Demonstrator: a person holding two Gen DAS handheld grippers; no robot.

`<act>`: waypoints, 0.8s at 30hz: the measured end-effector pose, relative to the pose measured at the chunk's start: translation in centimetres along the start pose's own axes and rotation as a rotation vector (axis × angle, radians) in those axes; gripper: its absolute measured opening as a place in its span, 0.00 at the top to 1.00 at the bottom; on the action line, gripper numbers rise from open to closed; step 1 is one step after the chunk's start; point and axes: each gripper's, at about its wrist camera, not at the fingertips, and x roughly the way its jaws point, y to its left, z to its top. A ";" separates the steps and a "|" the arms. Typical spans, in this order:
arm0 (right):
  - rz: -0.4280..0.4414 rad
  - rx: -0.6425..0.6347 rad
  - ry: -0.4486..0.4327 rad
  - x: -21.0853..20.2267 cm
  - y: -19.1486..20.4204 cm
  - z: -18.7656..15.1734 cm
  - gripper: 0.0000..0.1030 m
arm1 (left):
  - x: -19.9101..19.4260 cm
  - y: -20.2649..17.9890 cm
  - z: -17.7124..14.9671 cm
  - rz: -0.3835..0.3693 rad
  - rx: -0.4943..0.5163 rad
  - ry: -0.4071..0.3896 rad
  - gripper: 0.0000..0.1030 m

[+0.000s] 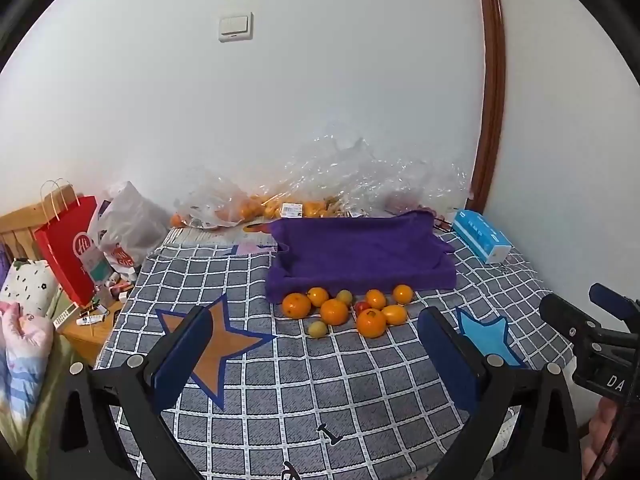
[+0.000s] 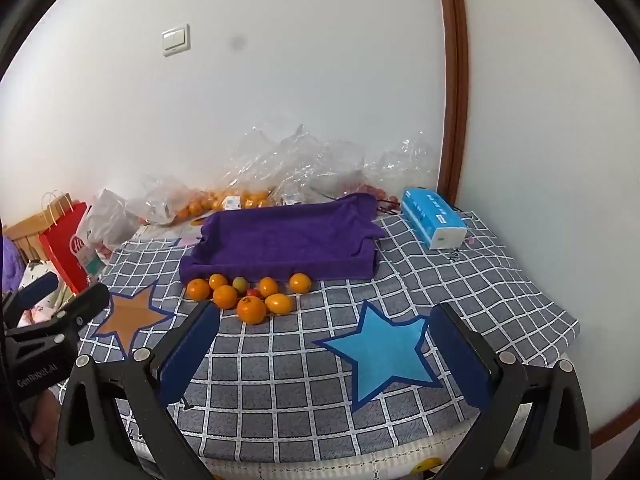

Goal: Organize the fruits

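White wall (image 1: 320, 112) behind, a table under a grey checked cloth (image 1: 320, 380) with an orange star and a blue star printed on it. Purple tray (image 1: 360, 256) sits at the back middle of the cloth, looks empty, soft towel-like walls. Clear bags (image 1: 248, 204) with more orange fruit lie against the wall behind it; blue tissue box (image 1: 482, 236) to the tray's right; red paper bag (image 1: 66, 248) off the table's left edge.

Fruits (image 1: 344, 312) lie in a loose cluster on the cloth, touching or just beside the tray's front wall, none inside it. Mostly orange citrus, large round ones plus smaller ones, two small pale yellow-green fruits, one small red one half hidden in the middle. Skins look smooth and firm; round, so likely to roll.

Left gripper (image 1: 316, 356) and right gripper (image 2: 324, 352) both hang over the near cloth, jaws spread fully wide, nothing between the pads, well short of the fruits.

Step, as I judge it: approach for a first pick. Take an outer fruit first, the front big orange, so neighbours don't scatter. Straddle it at its widest part, close gently, lift clear over the tray wall.
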 end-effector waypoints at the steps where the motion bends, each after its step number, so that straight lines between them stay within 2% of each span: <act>1: 0.002 0.001 -0.001 0.0 0.0 0.0 0.00 | 0.1 0.0 0.1 -0.002 -0.003 0.002 0.00; 7: 0.037 0.008 -0.002 -0.2 0.1 0.0 0.00 | 0.7 0.1 0.6 -0.004 -0.018 0.009 0.00; 9: 0.031 0.010 -0.014 -0.4 0.2 0.1 0.00 | -0.1 0.4 -0.6 0.000 -0.012 -0.001 0.00; 24: 0.011 0.015 -0.027 -0.7 0.6 0.0 0.00 | 0.1 0.1 -1.0 0.001 -0.017 0.006 0.00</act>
